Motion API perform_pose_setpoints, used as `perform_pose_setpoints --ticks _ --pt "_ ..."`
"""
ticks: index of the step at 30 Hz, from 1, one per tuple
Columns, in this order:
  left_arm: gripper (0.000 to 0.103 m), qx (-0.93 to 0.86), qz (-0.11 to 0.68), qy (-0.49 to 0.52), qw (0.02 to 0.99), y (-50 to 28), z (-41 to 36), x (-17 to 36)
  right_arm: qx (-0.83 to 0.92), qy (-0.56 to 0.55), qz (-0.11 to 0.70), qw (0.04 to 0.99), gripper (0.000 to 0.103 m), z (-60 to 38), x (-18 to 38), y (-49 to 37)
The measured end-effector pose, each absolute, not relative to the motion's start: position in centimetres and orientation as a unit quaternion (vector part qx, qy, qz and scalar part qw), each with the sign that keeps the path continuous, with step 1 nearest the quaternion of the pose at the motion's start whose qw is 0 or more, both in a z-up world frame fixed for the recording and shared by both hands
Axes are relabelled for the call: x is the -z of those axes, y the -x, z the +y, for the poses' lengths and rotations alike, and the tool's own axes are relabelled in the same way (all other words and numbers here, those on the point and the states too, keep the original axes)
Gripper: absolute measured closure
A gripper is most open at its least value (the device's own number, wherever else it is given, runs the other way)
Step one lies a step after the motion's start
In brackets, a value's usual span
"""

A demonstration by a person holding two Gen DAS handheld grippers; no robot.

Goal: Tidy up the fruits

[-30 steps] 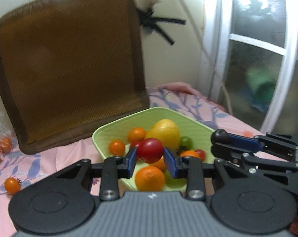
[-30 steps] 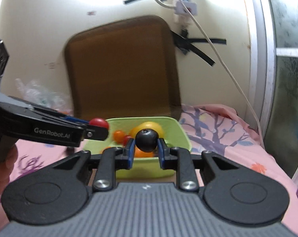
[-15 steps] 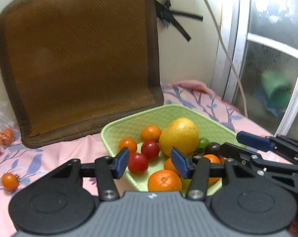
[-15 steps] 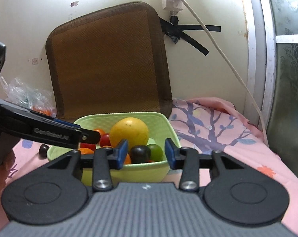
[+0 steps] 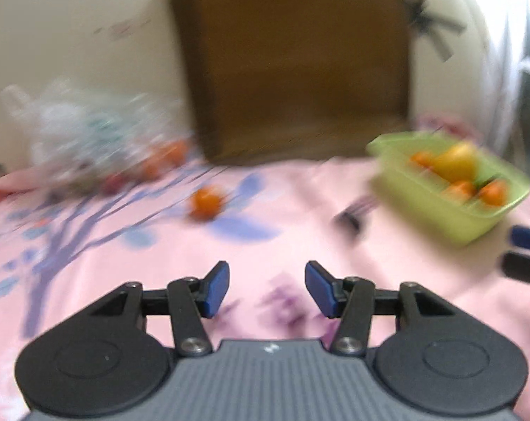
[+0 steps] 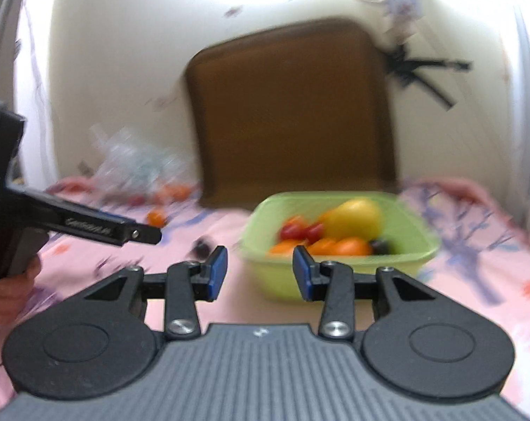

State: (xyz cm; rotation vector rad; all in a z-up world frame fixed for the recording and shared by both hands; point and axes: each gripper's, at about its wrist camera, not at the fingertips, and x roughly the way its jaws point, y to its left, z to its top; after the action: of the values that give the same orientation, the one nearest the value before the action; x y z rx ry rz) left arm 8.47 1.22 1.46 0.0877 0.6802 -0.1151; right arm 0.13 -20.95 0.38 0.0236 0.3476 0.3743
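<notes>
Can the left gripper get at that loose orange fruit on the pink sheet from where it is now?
Probably yes. The left gripper is open and empty, and only bare pink sheet lies between it and the loose orange fruit. The green bowl sits well off to the side.

A pale green tub (image 6: 338,282) is seen holding a yellow fruit (image 6: 352,219), red tomatoes (image 6: 300,229), orange fruits (image 6: 335,245) and one dark, near-black fruit (image 6: 380,245). The bed sheet (image 5: 300,210) is coloured pink and patterned with blue-purple branches and leaves. An orange fruit (image 5: 207,201) is shown alone on it. The mat (image 5: 293,63) at 12 o'clock is woven brown against a cream wall (image 5: 89,35). Blue pads are carried on black fingers (image 5: 215,287), over a ribbed grey body
</notes>
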Motion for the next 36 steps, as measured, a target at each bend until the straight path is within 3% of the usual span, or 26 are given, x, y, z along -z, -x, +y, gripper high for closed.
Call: perform_pose_setpoints --ticks 13,36 --pt "0.051 0.042 0.330 0.009 0.943 -7.9 5.4 -0.3 -0.215 0.009 0.278 0.936 0.060 -14.3 1.3 -3.1" --pt "0.049 0.046 0.322 0.021 0.945 -7.2 5.5 -0.4 -0.111 -0.074 0.247 0.960 0.059 -15.1 1.4 -0.1"
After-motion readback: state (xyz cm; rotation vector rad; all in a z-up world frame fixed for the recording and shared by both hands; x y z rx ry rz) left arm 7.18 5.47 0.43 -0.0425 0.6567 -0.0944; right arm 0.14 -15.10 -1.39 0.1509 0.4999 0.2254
